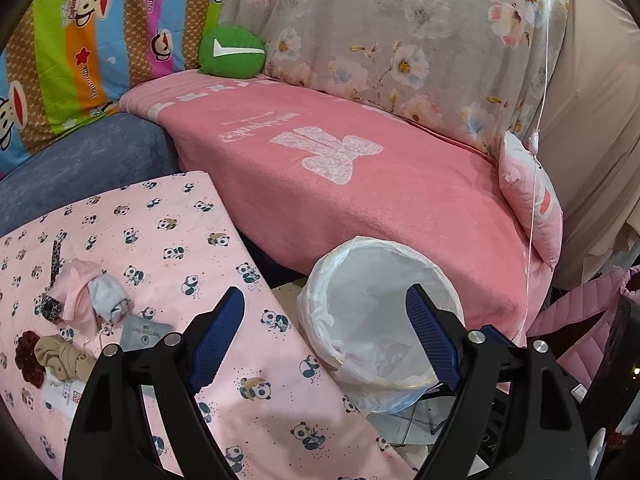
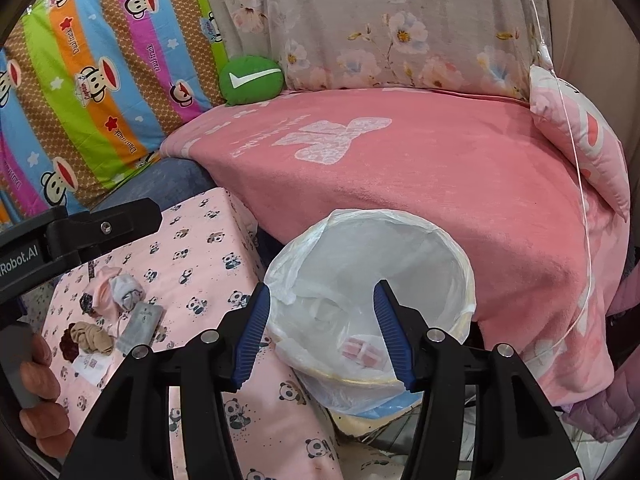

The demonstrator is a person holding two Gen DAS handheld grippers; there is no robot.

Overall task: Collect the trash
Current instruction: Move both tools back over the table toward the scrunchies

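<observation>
Pink panda-print cloth covers the tabletop (image 1: 168, 216), and a bin lined with a white plastic bag (image 2: 372, 280) stands on the floor just off its right edge, against a sofa draped in a pink blanket (image 2: 440, 184). The right tongs (image 2: 322, 332) hang over the bin's mouth, blue pads spread with nothing between them; a small pink-and-white wrapper (image 2: 360, 352) lies at the bottom of the bag. The left tongs (image 1: 328, 336) are also spread wide and empty, poised over the tabletop's right edge beside the bin.

More litter waits near the tabletop's left edge: a grey foil sachet (image 1: 145, 334) among balled socks (image 1: 106, 300) and hair scrunchies (image 1: 60, 356). The sachet lies flat, its long axis running diagonally towards the far right corner. The likely next step is fetching it; pinching across its short sides, clear of the socks, should lift it cleanly.
</observation>
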